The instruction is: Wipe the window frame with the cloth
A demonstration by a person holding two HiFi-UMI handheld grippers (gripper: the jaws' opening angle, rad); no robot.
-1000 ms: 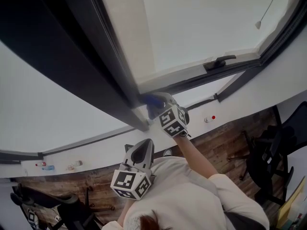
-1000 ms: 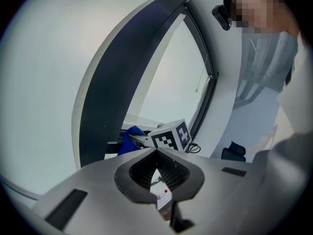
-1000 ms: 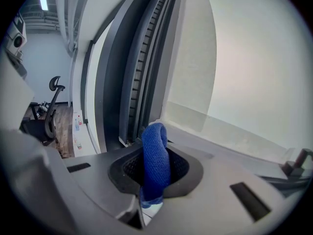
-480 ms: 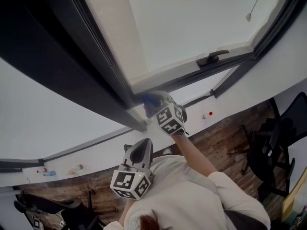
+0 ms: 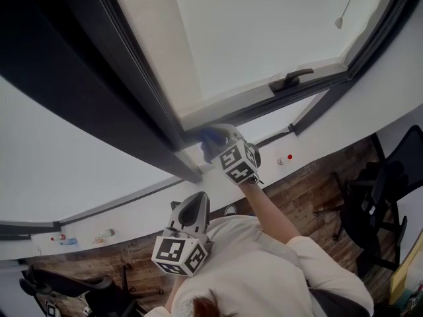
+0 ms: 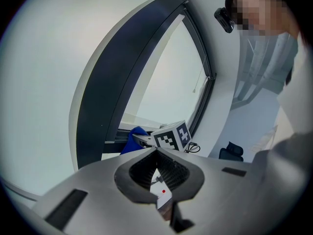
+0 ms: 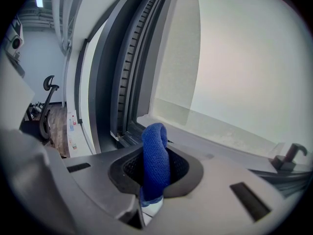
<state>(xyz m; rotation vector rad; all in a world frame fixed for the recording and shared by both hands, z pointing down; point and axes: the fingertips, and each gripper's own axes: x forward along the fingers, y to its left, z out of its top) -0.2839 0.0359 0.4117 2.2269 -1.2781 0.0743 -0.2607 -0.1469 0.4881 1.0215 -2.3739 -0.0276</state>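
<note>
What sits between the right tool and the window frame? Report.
The blue cloth, clamped in the right tool, tip toward the window frame; seen in the right gripper view.

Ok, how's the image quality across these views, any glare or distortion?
Head view: the window pane is washed out near white, the window frame almost black. Left and right gripper views: strong fisheye bending, dark corners; the blue cloth is sharp.

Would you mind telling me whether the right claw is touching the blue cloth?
Touching. In the right gripper view the right claw is shut on the blue cloth, a jaw pressing each side.
</note>
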